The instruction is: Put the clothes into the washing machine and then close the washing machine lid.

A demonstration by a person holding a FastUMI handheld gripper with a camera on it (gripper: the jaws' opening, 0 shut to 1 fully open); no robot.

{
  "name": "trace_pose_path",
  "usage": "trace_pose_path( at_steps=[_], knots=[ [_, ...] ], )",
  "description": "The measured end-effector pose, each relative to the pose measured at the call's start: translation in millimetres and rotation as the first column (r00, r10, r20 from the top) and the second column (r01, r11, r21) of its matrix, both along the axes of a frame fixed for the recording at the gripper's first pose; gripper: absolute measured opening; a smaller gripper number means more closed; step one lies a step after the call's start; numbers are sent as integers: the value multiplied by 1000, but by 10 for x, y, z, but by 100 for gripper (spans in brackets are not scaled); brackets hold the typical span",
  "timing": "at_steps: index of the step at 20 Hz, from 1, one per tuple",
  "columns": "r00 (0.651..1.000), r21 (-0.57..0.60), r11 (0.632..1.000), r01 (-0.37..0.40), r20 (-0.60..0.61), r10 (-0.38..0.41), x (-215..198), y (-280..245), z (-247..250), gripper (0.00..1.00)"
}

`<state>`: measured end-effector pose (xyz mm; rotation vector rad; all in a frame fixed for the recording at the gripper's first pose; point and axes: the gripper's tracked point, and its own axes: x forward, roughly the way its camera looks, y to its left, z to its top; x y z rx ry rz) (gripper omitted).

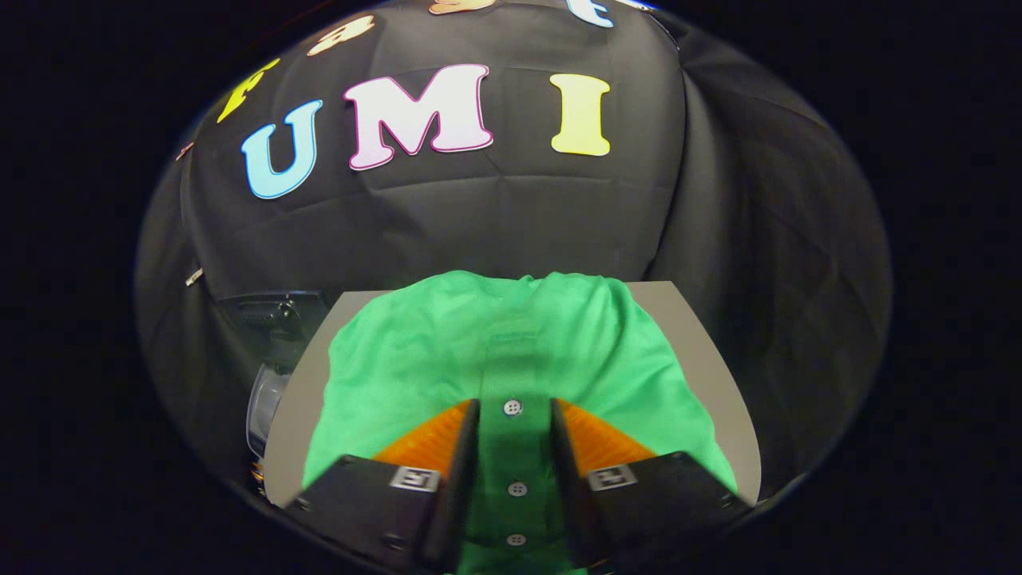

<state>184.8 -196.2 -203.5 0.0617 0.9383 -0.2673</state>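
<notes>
A green button-up shirt lies spread over a grey table, its far edge reaching the table's back. My gripper is down on the shirt's near part. The button strip with three white buttons runs straight up the narrow gap between my two fingers, and the cloth fills that gap from side to side. Both fingers press against this band of cloth. The washing machine, dark with a clear rounded part, stands to the left of the table, partly hidden by the table's edge.
Black cloth walls close the booth behind the table and on both sides. Bare strips of grey tabletop show to the left and right of the shirt.
</notes>
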Motion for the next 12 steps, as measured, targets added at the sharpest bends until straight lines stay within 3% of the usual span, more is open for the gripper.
trace_pose_path(
  at_steps=[2,5,12],
  knots=[
    [1000,5,1000,-9,-4,9,-18,21,20,24],
    [999,31,1000,-6,43,5,-34,42,60,6],
    [984,140,990,-31,177,6,-142,241,547,6]
  ],
)
